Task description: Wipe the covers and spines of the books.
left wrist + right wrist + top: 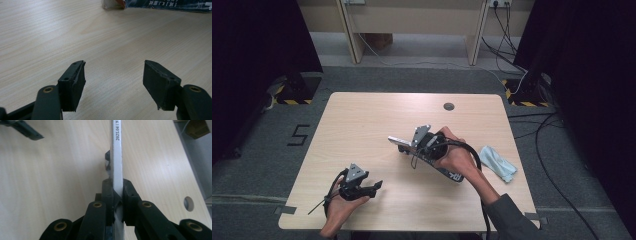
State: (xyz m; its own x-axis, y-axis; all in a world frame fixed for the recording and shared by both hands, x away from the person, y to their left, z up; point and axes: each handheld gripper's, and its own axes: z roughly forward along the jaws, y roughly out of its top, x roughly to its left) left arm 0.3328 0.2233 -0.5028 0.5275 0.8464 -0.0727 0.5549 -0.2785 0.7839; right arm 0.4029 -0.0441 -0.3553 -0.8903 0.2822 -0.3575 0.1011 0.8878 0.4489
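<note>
Two grippers, mine. Right gripper [117,192]: jaws clamped on one flat silver packet [117,157], held edge-up above the table's [362,125] middle. Left gripper [113,82]: jaws apart, nothing between them, near the front edge. One blue cloth [498,162], at the table's right edge.

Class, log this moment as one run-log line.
left gripper: open, empty, over table | right gripper: shut on tube | cloth: at table's right edge

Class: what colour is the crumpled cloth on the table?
Pale blue; the cloth shows best in the high view, near the table's right edge.
</note>
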